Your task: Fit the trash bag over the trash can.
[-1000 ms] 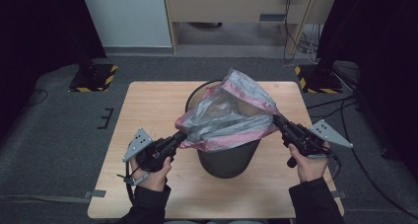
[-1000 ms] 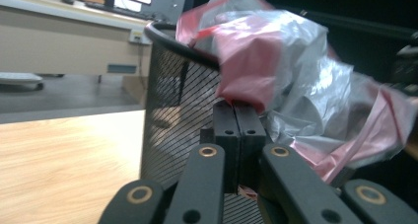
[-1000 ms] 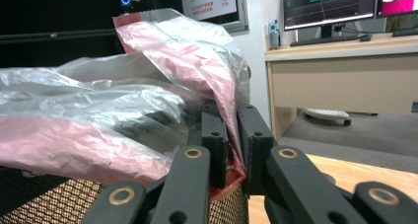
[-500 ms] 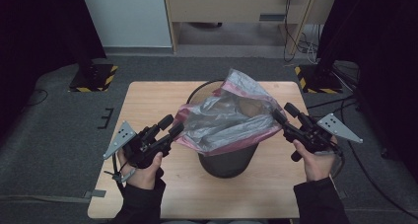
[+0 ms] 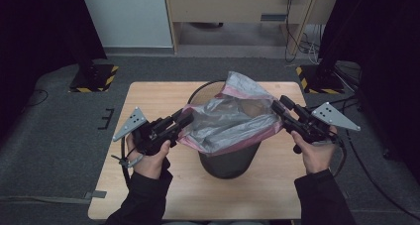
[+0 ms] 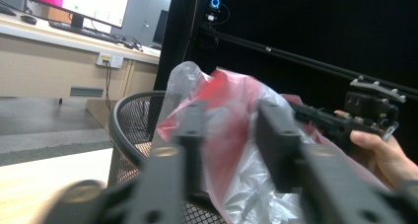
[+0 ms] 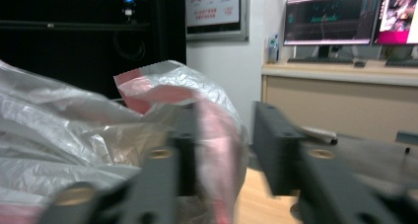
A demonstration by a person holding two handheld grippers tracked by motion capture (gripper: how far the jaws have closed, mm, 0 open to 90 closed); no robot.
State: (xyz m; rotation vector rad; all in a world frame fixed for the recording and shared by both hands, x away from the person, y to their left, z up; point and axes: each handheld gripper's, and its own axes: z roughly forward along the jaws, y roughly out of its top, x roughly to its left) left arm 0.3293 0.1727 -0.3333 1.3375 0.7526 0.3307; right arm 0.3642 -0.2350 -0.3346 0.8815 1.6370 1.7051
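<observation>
We are fitting the crinkled translucent plastic bag with pink edges (image 5: 233,121) into the black wire-mesh wastebasket (image 5: 229,158), which stands in the middle of the pale wooden worktop (image 5: 148,93). The bag sits bunched over the basket's mouth, stretched between our two tools. The left hand-held gripper (image 5: 184,120) has its jaws spread, with the bag's near-left edge lying loose between them; the right hand-held gripper (image 5: 275,107) is likewise spread at the bag's right edge, film against its left jaw only. So nothing is pinched now. To do this step well, we judge that each side should close on a single layer of the rim, not a wad, then pull apart and down evenly so the opening folds over the basket's wire rim (image 6: 116,118). Uneven tugging could tip the light basket or tear the thin film.
</observation>
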